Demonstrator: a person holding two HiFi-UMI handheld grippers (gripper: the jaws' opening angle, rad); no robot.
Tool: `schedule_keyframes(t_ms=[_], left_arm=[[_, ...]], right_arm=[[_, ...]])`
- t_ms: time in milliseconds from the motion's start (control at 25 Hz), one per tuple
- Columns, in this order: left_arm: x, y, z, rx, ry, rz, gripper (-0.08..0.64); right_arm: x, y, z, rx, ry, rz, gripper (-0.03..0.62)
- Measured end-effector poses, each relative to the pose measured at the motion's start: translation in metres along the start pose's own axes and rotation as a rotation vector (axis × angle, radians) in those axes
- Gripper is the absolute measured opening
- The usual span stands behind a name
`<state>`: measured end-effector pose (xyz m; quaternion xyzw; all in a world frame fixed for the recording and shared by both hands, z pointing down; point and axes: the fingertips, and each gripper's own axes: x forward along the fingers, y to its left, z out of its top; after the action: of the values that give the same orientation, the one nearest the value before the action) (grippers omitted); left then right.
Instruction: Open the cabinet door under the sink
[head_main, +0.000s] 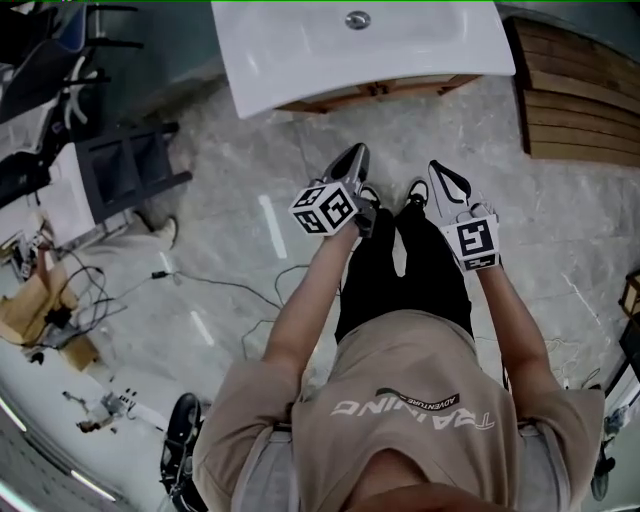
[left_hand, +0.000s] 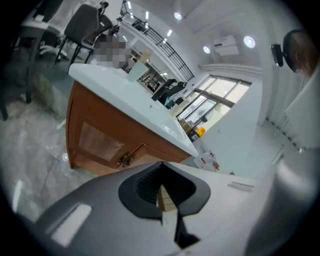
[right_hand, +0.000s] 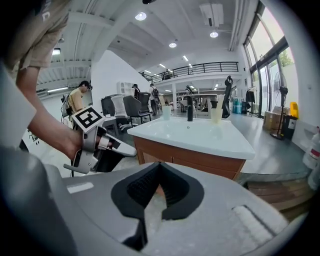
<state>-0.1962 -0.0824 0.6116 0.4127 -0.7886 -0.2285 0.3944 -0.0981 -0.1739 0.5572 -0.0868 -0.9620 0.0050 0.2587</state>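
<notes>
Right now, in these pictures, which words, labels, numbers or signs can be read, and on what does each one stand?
"TRAINING": large pale print on the person's beige shirt, upside down in the head view.
"ADVENTURE": small print in the dark emblem just above that word, barely legible.
Marker cubes: black square patterns only, no words.
White containers on the floor, in the left gripper view: red labels, too small to read.

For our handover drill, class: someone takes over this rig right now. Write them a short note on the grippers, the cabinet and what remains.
Left gripper: jaws shut, empty, in the air short of the cabinet.
Right gripper: the same, beside it.
Brown wooden cabinet under the white rectangular sink: doors closed, brass handles untouched.
Done: nothing yet.
Left: reach a handle, grip it, pull the door open.
</notes>
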Motion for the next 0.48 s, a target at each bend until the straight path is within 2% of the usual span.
schedule_keyframes(t_ms=[200,320,440,480], left_arm=[[0.029,0.023,-0.023,-0.187,-0.045,-0.095,0.017],[0.042,0.044,-0.036,-0.42,-0.121,-0.145,0.017],[0.052,0.064,-0.044,-0.716,-0.239,-0.179,0.015],[0.056,0.069,-0.043,-0.761,-0.269,-0.194,0.015]], right_arm=[[0.032,-0.015,-0.009,-0.007,0.002,0.006,0.002],[0.051,-0.024,-0.01,-0.023,-0.009,0.014,0.002],[0.065,-0.025,-0.013,-0.067,-0.006,0.032,0.002],[0.069,-0.025,-0.014,-0.076,-0.008,0.039,0.002]])
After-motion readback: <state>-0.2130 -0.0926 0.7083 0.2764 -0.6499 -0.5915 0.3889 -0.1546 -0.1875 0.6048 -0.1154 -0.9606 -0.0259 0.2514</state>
